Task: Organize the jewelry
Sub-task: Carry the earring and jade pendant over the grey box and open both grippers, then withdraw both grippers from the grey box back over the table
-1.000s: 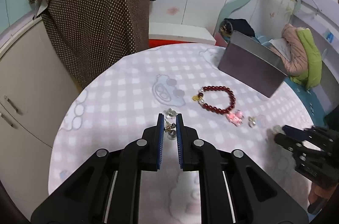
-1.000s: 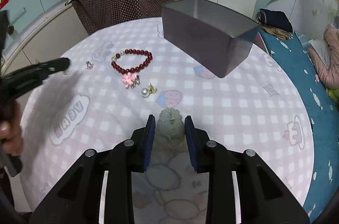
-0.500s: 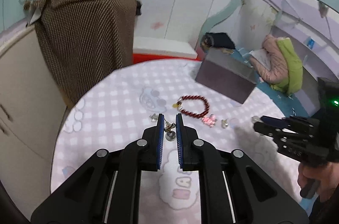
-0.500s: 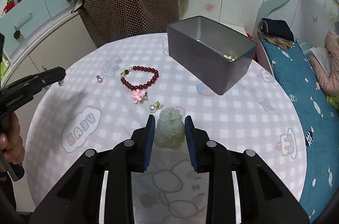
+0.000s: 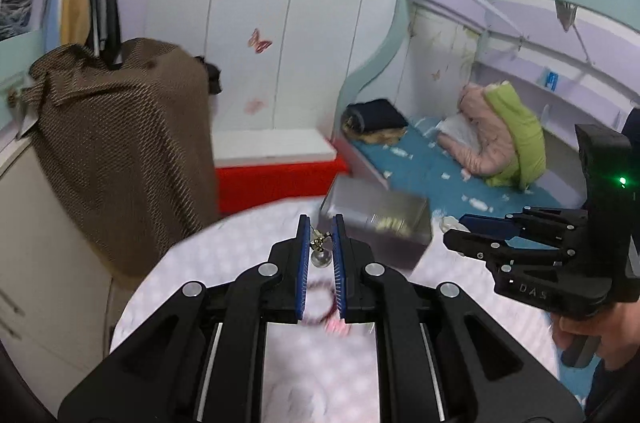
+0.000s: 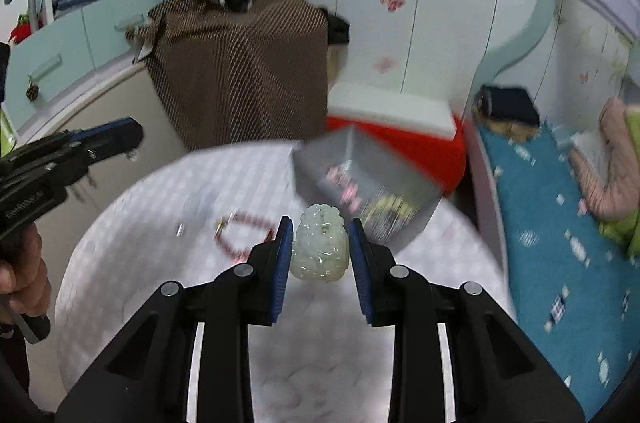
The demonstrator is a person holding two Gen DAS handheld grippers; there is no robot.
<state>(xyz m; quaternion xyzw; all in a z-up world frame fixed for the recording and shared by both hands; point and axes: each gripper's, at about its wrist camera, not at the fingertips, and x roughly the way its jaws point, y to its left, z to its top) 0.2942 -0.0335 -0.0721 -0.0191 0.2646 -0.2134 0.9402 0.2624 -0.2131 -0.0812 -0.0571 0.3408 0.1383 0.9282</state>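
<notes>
My left gripper [image 5: 321, 237] is shut on a small pearl earring [image 5: 320, 252] and holds it high above the round table [image 5: 224, 263]. My right gripper [image 6: 320, 235] is shut on a pale green jade pendant [image 6: 320, 247], also lifted. The grey metal box [image 5: 380, 223] stands at the table's far side, just beyond both grippers; it also shows in the right wrist view [image 6: 360, 179] with jewelry inside. A red bead bracelet [image 6: 240, 235] lies on the tablecloth, and shows blurred between the left fingers [image 5: 320, 303]. Each gripper shows in the other's view: the right [image 5: 520, 243], the left [image 6: 72, 151].
A small earring [image 6: 180, 229] lies on the cloth left of the bracelet. A brown dotted cloth [image 5: 120, 143] covers furniture behind the table. A red and white bench [image 5: 276, 163] and a bed with a blue sheet [image 6: 552, 243] lie beyond.
Both grippers have risen and tilted up, carrying the earring and the pendant toward the grey box. The views are now motion-blurred.
</notes>
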